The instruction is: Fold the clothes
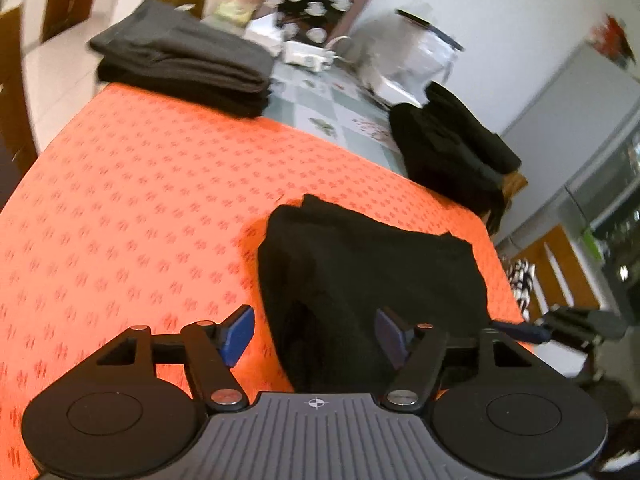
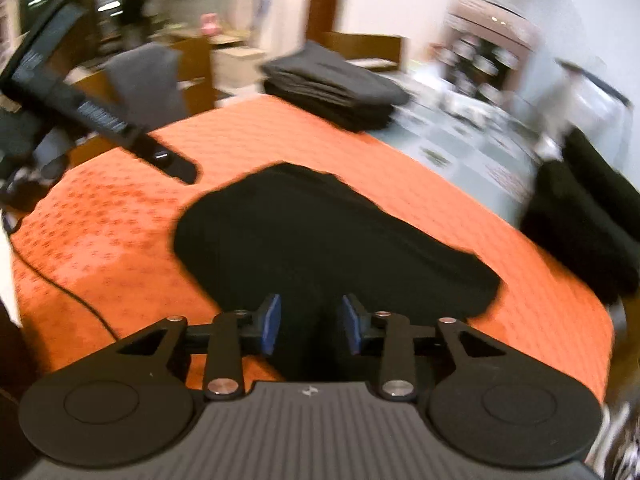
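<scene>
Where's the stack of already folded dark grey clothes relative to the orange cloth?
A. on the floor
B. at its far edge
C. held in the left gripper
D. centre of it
B: the folded grey stack rests at the far edge of the orange cloth, away from the black garment near the grippers.

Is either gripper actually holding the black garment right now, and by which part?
Nothing is held. Both the left gripper and right gripper have open jaws straddling the near edge of the folded black garment on the orange patterned cloth.
</scene>
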The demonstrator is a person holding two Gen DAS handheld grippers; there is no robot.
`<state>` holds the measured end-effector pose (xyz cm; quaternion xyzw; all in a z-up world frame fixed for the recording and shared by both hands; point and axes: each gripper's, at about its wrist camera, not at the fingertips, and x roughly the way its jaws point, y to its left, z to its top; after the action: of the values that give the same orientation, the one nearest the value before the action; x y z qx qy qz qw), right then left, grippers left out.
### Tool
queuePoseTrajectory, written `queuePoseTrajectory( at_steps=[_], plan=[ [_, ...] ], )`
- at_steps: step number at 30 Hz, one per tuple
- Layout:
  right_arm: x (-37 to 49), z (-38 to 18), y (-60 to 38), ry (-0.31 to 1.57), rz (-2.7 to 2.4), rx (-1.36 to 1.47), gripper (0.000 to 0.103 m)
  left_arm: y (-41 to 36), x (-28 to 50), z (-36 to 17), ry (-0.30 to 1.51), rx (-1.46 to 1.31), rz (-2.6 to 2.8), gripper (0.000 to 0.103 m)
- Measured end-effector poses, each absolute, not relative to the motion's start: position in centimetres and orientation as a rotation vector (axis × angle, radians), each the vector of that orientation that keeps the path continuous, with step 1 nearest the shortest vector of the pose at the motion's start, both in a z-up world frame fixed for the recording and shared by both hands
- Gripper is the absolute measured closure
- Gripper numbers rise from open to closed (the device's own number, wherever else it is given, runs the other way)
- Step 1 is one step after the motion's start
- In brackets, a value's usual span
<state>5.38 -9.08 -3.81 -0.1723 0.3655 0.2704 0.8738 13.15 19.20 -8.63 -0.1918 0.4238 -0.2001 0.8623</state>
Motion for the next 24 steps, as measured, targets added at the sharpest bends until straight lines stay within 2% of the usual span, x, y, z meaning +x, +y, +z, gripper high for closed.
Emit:
queuePoseTrajectory(
  at_steps=[8, 22, 24],
  plan=[
    [5.5, -5.5, -2.0, 0.712, 0.726, -0.519, 0.042, 21.9, 11.0, -8.3, 0.920, -0.561, -0.335, 0.029],
    [4.7, -10.5, 4.9, 0.589, 0.723, -0.921, 0.043, 22.4, 9.1, -9.0, 0.999, -0.640, -0.273, 0.019],
    [4.5, -11.1, 5.1, 0.566, 0.712, -0.972, 0.047, 22.1, 9.3, -9.3, 1.008, -0.674, -0.274, 0.019]
  ],
)
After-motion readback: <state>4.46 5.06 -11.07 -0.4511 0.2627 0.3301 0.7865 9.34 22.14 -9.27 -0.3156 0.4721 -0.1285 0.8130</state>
